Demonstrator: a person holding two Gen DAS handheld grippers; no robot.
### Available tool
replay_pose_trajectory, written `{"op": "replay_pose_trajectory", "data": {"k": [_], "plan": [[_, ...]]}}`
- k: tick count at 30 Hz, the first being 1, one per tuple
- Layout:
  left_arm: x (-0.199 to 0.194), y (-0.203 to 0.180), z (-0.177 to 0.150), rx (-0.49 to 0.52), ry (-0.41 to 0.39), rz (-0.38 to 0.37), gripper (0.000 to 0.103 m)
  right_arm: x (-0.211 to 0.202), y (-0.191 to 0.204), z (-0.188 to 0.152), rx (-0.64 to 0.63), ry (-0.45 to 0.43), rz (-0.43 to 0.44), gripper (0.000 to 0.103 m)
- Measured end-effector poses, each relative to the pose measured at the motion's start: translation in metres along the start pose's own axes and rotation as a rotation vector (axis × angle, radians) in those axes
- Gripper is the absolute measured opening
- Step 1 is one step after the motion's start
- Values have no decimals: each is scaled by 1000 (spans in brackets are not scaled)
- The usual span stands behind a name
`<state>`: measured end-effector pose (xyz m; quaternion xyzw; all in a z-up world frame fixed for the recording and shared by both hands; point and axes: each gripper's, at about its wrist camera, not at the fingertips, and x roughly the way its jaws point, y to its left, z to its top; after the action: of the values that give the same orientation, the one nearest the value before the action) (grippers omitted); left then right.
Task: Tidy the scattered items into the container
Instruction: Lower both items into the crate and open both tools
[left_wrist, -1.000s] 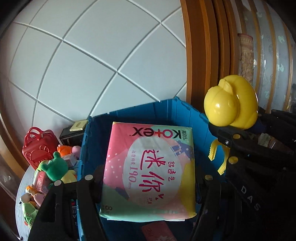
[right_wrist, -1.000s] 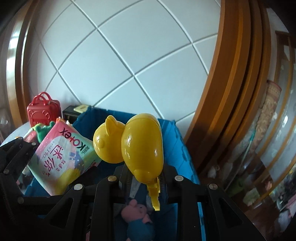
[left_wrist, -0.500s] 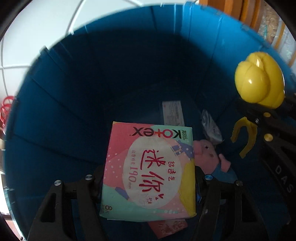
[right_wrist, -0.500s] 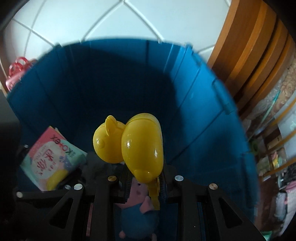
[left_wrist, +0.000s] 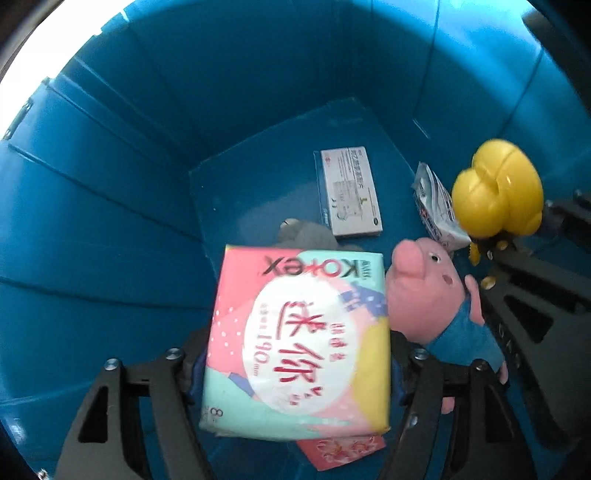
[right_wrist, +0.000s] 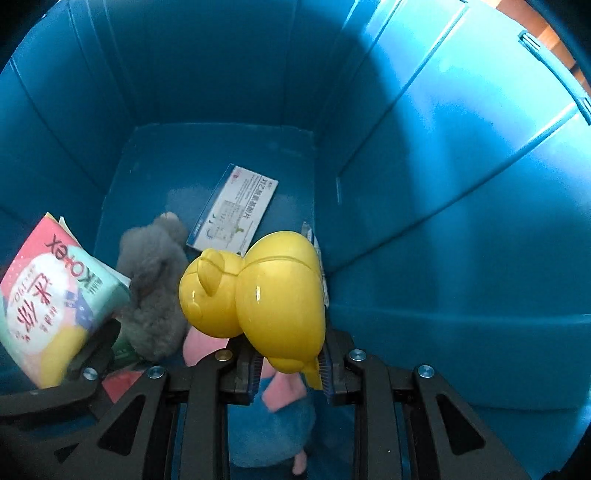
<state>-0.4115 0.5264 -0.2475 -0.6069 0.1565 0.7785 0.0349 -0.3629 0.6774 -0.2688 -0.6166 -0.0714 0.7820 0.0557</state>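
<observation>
Both grippers reach down inside a blue container (left_wrist: 110, 206). The left gripper (left_wrist: 295, 373) has its fingers clamped on a pink Kotex pack (left_wrist: 299, 343), held above the floor beside a pink pig plush (left_wrist: 432, 295) (dressed in blue). The right gripper (right_wrist: 288, 369) pinches a yellow bear-shaped toy (right_wrist: 266, 291) above a grey plush (right_wrist: 155, 291) and a white medicine box (right_wrist: 232, 214).

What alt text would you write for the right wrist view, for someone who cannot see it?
A hand-held gripper clamps a glossy yellow bear-shaped toy low inside a deep blue bin. On the bin floor lie a white medicine box and a grey plush toy; at left, a second gripper holds a pink Kotex pack.
</observation>
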Motion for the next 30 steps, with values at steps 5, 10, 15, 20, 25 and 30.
{"op": "replay_pose_trajectory", "data": {"k": [5, 10, 15, 20, 25, 30], "plan": [[-7, 7, 7, -18, -18, -4, 81, -6, -5, 4, 25, -27, -2, 33], [-11, 9, 8, -22, -16, -4, 81, -9, -3, 14, 36, -39, -6, 55], [-12, 9, 9, -21, -18, -6, 81, -13, -6, 17, 41, -39, -7, 56], [-14, 10, 10, -26, -18, -6, 81, -16, -6, 17, 34, -41, -8, 57], [-15, 14, 12, -42, -19, -16, 81, -20, -7, 18, 40, -52, 1, 59], [-14, 19, 14, -59, -22, -15, 81, -25, -8, 19, 47, -71, 13, 60]]}}
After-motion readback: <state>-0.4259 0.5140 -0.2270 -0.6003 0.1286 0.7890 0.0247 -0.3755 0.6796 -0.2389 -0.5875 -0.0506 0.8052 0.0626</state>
